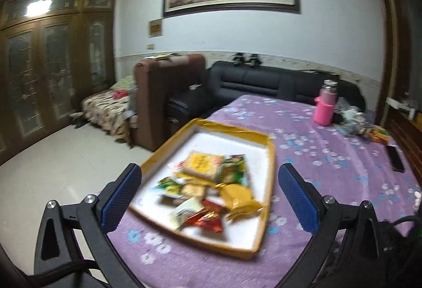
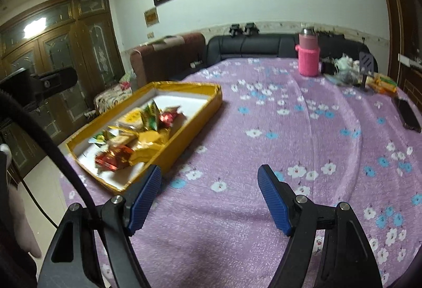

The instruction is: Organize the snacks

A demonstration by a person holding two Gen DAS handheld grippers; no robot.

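A shallow yellow tray [image 1: 259,230] with a white floor lies on the purple flowered cloth, holding a pile of several wrapped snacks [image 1: 208,187]: yellow, green and red packets. My left gripper [image 1: 209,177] hovers above the tray's near end, open, with nothing between its blue pads. In the right wrist view the same tray [image 2: 190,127] sits to the left with its snacks [image 2: 137,137]. My right gripper [image 2: 209,177] stands open over bare cloth to the right of the tray, holding nothing.
A pink bottle [image 2: 308,55] stands at the table's far side beside a heap of small items [image 2: 345,69] and orange packets [image 2: 383,83]. A black phone [image 2: 407,115] lies near the right edge. Beyond the table are a black sofa [image 1: 263,82] and a brown chair [image 1: 163,92].
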